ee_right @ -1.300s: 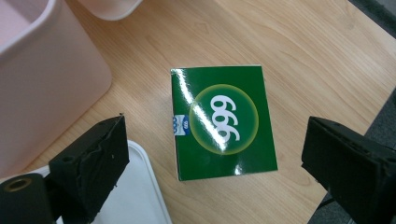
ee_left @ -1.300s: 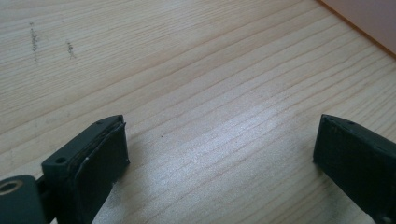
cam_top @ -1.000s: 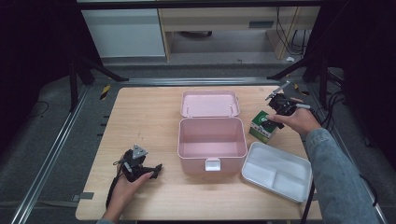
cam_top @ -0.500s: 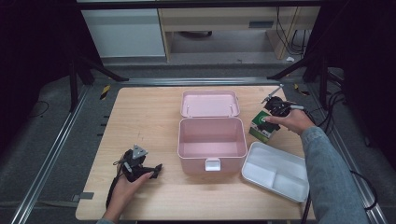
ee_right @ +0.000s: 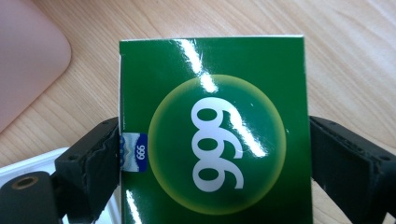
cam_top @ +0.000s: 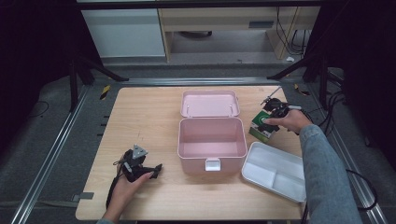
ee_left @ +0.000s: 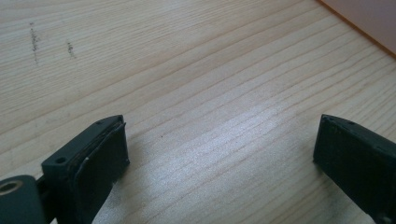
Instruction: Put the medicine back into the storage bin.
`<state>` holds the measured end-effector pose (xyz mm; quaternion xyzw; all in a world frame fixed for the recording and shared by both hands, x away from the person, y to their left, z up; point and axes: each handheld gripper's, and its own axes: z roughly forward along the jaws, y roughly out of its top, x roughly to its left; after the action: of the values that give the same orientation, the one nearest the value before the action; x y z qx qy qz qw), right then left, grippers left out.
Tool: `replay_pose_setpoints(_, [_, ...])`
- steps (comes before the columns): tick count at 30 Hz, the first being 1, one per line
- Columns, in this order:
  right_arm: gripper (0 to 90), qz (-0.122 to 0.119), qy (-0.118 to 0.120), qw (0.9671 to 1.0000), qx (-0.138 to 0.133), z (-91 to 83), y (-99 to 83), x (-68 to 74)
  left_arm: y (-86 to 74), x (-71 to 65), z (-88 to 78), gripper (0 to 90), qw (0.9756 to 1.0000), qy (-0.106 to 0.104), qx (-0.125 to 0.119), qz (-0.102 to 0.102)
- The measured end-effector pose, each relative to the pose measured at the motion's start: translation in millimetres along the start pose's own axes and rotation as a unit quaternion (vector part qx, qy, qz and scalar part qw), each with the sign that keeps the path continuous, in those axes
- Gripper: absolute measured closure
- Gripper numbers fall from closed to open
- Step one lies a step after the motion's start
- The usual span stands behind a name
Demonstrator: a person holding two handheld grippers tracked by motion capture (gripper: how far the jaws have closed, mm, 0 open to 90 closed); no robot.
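Right gripper [cam_top: 273, 116] jaws clamp the green box [ee_right: 212, 126], right of the open pink case [cam_top: 212, 142]; not yet inside. Left gripper [cam_top: 140, 169] rests open, empty, near left. Placing is left.

Bare table [cam_top: 149, 121] left of pink box [cam_top: 212, 144], white tray [cam_top: 275, 170] (front right) crowding green carton [cam_top: 261, 126]

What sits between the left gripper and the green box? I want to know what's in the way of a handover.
In the high view, the open pink case stands between the left gripper and the green box; otherwise bare wooden table.
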<state>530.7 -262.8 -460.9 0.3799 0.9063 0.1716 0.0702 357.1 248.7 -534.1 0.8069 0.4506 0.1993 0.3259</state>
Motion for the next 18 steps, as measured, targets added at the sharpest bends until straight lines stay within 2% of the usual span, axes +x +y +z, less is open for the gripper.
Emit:
replay_pose_setpoints(5, [12.3, 0.004, 0.012, 0.9998, 0.016, 7.0, 1.6, -0.7, 0.0, 0.0, 0.0, 2.4, 1.0, 0.0, 0.0, 0.0])
replay_pose_setpoints(9, [14.2, 0.004, 0.014, 0.9997, 0.017, 6.9, 2.1, -1.1, 0.0, 0.0, 0.0, 2.4, 1.0, 0.0, 0.0, 0.0])
replay_pose_setpoints(13, [16.1, 0.003, 0.001, 0.9997, 0.024, 2.2, 2.3, 0.5, -0.2, -0.2, 0.0, 2.4, 1.0, 0.001, -0.001, -0.001])
replay_pose_setpoints(15, [16.3, -0.001, 0.001, 0.9998, 0.019, 0.3, 1.9, 0.7, -0.3, -0.3, -0.1, 2.4, 1.0, 0.001, -0.001, -0.001])
replay_pose_setpoints(18, [16.4, 0.0, -0.003, 1.0, -0.001, -11.8, 1.3, 2.0, -0.3, -0.3, -0.1, 2.4, 1.0, 0.002, -0.001, -0.001])
